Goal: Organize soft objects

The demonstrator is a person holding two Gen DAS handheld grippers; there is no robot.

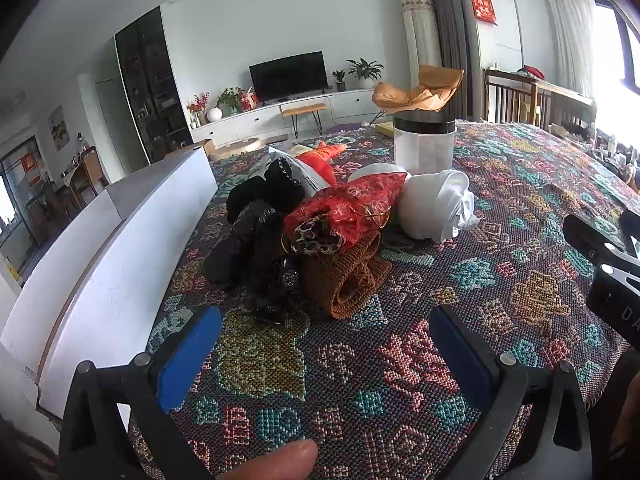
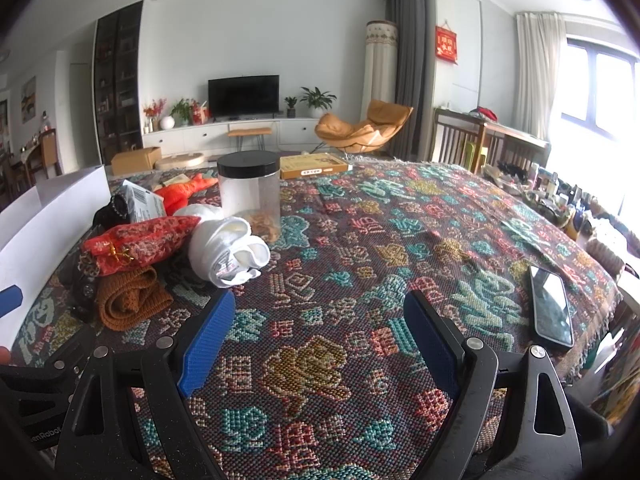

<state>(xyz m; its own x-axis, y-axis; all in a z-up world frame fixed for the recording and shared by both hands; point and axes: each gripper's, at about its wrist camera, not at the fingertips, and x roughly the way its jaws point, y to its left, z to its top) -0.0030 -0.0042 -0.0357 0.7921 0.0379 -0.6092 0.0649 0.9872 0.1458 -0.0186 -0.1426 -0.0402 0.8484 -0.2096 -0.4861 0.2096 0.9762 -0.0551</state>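
Black bag [image 1: 256, 248] half buried under red pouch [image 1: 352, 204]; left gripper [image 1: 324, 352] and right gripper [image 2: 320, 344] spread, empty, bases cropped.

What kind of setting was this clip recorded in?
Most likely a home living room: a television on a long white cabinet, an orange lounge chair by the curtains, and houseplants. The soft items are piled on a table under a woven patterned cloth.

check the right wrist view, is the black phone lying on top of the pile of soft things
No, the black phone lies alone on the patterned woven cloth, far to the right of the pile with the rolled brown knit.
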